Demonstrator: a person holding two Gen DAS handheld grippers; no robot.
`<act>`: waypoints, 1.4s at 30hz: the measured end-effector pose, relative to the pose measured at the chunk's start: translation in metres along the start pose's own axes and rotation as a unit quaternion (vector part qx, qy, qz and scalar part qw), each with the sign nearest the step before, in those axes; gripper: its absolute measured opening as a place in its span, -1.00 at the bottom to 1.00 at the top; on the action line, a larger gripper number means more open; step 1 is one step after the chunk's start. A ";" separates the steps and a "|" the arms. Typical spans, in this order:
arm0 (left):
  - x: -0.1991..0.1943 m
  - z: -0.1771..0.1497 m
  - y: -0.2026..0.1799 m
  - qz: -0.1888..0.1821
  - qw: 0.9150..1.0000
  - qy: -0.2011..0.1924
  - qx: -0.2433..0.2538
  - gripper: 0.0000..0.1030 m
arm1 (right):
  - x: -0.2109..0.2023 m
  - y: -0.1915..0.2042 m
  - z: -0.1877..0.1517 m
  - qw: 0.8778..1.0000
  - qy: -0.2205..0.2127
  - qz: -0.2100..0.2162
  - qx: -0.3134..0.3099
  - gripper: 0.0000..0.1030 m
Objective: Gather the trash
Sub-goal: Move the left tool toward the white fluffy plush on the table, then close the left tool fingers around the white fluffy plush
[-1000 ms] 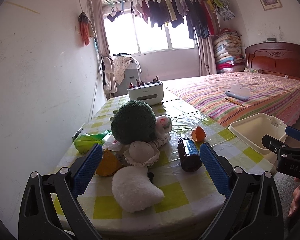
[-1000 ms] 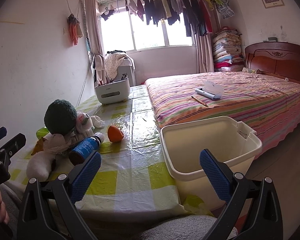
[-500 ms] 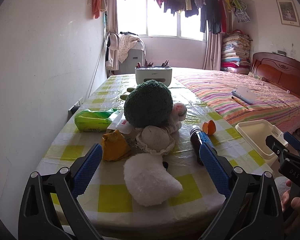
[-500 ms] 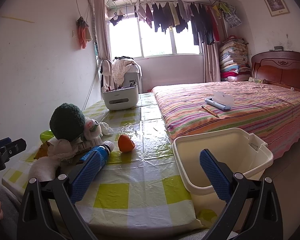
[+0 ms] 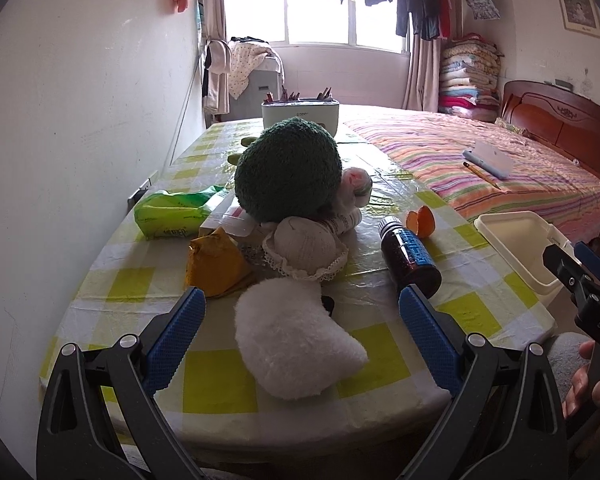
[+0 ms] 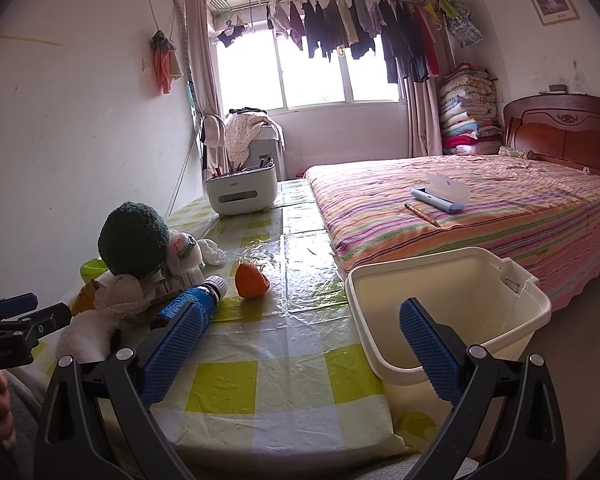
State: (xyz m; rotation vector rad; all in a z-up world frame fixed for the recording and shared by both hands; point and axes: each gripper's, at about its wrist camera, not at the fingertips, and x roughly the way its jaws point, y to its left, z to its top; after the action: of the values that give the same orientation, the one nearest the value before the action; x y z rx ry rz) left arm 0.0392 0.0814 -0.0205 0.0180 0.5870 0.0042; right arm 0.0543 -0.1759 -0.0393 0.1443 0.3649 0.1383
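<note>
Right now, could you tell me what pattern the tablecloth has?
Yellow-green and white checks on the tablecloth, clearest in the left wrist view.

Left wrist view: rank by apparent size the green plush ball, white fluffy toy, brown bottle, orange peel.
1. Dark green plush ball
2. White fluffy toy, nearly as large, but nearest the camera, so unsure
3. Brown bottle with blue label
4. Orange peel

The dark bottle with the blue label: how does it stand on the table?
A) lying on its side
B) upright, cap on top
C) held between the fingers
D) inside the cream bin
A: the bottle lies on its side on the table, outside the bin.
</note>
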 end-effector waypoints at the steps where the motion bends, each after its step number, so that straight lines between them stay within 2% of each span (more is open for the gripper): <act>1: 0.002 0.000 0.001 0.000 1.000 0.006 -0.002 0.87 | 0.000 -0.001 0.000 1.000 0.000 0.002 0.001 0.88; 9: 0.018 0.001 0.000 0.011 0.999 0.033 0.000 0.87 | 0.000 0.001 0.000 1.000 -0.001 0.001 -0.002 0.88; 19: 0.047 0.002 0.020 0.006 0.995 0.083 -0.051 0.87 | -0.001 0.002 0.000 1.000 -0.002 0.001 -0.006 0.88; 35: 0.067 -0.005 0.025 0.012 0.992 0.115 -0.053 0.86 | -0.001 0.002 0.000 1.000 -0.001 0.002 -0.005 0.88; 42: 0.069 -0.005 0.026 0.015 0.992 0.112 -0.054 0.86 | -0.001 0.002 0.000 1.000 0.001 0.002 -0.006 0.88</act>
State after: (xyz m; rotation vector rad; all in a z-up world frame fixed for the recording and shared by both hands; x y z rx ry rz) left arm 0.0937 0.1085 -0.0625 -0.0786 0.8108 0.0683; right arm 0.0532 -0.1741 -0.0392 0.1329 0.3658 0.1446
